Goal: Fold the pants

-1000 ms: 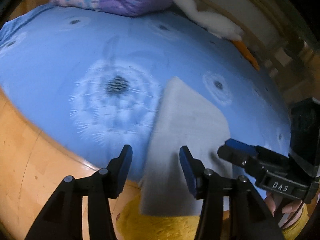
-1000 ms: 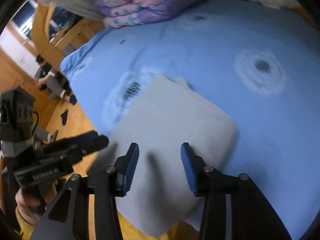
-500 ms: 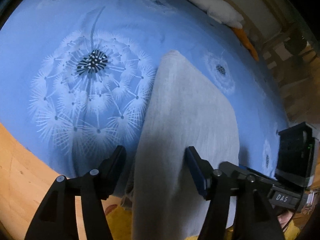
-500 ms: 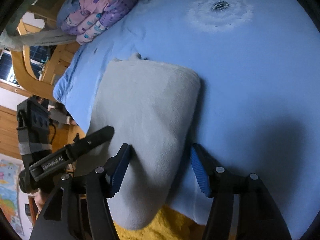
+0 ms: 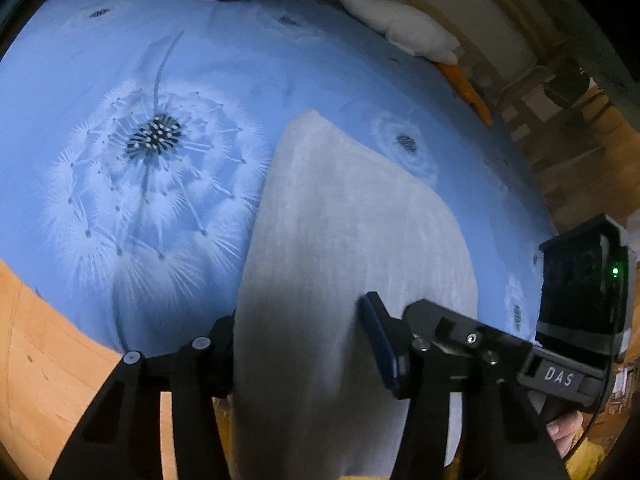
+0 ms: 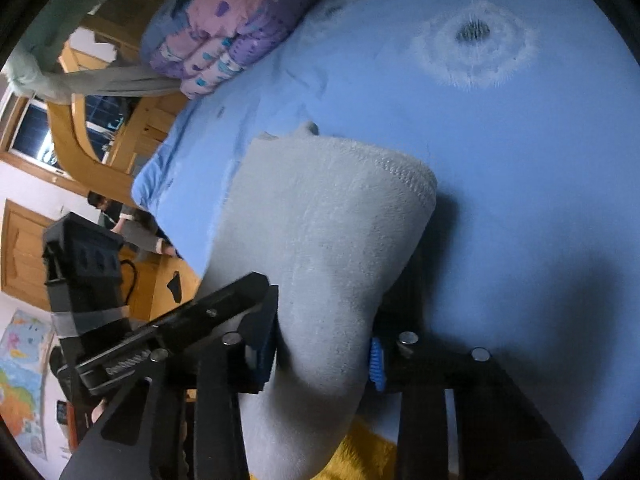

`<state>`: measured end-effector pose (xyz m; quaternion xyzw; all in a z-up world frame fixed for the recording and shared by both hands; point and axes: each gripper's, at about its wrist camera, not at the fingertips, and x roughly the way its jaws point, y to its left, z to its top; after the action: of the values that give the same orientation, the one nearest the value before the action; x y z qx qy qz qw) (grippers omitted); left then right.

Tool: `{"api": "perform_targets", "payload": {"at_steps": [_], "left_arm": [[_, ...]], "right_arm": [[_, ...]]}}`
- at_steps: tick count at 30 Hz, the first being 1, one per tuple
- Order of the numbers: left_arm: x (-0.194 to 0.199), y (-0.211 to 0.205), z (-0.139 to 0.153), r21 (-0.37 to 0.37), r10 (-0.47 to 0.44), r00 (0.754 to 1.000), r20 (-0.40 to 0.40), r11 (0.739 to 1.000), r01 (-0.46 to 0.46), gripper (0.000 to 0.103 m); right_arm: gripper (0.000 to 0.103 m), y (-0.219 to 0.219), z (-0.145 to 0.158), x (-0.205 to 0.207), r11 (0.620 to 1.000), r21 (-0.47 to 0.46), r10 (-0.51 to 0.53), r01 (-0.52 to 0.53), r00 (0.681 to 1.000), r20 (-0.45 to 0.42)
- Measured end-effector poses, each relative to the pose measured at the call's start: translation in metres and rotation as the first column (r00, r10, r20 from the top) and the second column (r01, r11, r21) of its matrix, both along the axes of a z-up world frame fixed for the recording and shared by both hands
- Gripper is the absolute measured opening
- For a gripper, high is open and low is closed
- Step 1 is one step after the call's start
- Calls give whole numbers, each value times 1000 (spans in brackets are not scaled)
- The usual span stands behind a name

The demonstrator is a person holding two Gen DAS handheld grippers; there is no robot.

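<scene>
Grey pants [image 5: 352,240], folded into a thick slab, lie on the blue bed [image 5: 120,60] near its front edge, with the near end hanging over the edge toward me. My left gripper [image 5: 300,340] straddles that end, jaws spread on either side of the cloth, not clamped. In the right wrist view my right gripper [image 6: 320,356] also has a finger on each side of the pants [image 6: 320,248]; whether it is pinching the fabric I cannot tell, as the cloth hides the pads. No containers in view. Purple quilt [image 6: 224,28] and white goose plush [image 5: 400,20] sit at the far side of the bed, both cut off by the frame. The near pants hem is hidden behind my fingers.
</scene>
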<state>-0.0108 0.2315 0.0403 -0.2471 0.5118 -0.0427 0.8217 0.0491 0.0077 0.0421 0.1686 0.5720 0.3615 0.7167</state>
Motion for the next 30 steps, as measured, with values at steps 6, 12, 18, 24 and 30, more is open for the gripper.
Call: {"api": "perform_targets", "payload": {"at_steps": [6, 12, 18, 24, 30], "left_arm": [[-17, -26, 21, -74, 6, 999, 51, 997, -2, 51], [-10, -74, 53, -76, -46, 992, 120, 996, 56, 50], [16, -134, 77, -49, -121, 977, 176, 990, 132, 50], [51, -188, 84, -37, -184, 965, 185, 980, 194, 50], [89, -229, 76, -12, -221, 961, 166, 974, 226, 50]], "right_arm": [[32, -30, 36, -10, 1000, 27, 0, -1, 998, 55], [32, -76, 71, -10, 1000, 25, -9, 6, 991, 133], [32, -130, 93, 6, 999, 12, -45, 44, 984, 170], [32, -176, 98, 33, 998, -8, -60, 63, 980, 192], [32, -204, 87, 64, 998, -18, -62, 67, 976, 210]]}}
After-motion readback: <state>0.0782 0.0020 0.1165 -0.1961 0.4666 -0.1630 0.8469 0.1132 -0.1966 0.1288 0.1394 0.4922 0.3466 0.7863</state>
